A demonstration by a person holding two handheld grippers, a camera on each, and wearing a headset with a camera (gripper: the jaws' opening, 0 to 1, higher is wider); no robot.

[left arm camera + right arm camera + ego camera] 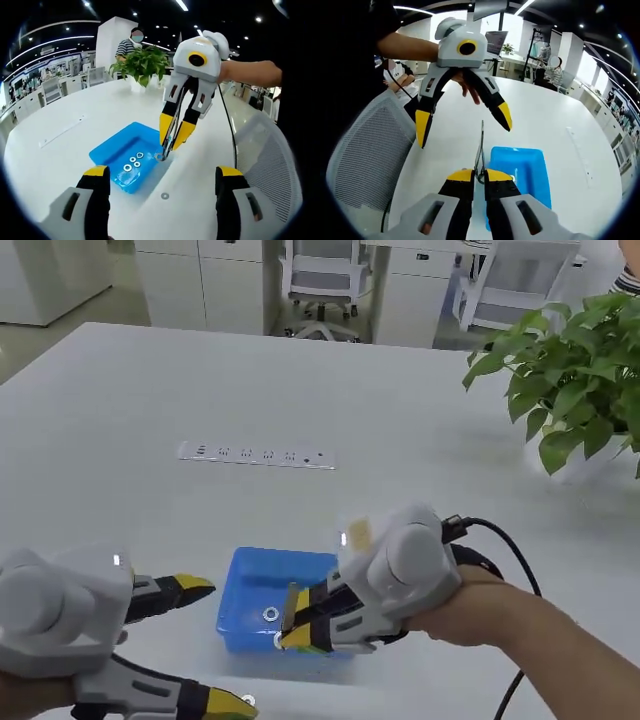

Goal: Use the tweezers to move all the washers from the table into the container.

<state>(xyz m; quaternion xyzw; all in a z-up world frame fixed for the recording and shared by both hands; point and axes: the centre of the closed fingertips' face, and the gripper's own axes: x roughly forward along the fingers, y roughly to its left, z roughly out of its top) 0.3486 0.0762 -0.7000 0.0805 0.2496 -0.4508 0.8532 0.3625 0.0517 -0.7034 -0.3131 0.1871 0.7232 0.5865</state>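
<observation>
White tabletop [300,390]: right claw [176,134] pinches tweezers [170,142] tips-down, washer [160,157] in tips at container's [107,150] rim; left claw [162,172] spread.

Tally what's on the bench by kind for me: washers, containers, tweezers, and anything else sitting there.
Washers: 6 (4 in the container, 1 apparently at the tweezers tip, 1 on the table)
Containers: 1
Tweezers: 1
Power strips: 1
Potted plants: 1
Total: 10
</observation>
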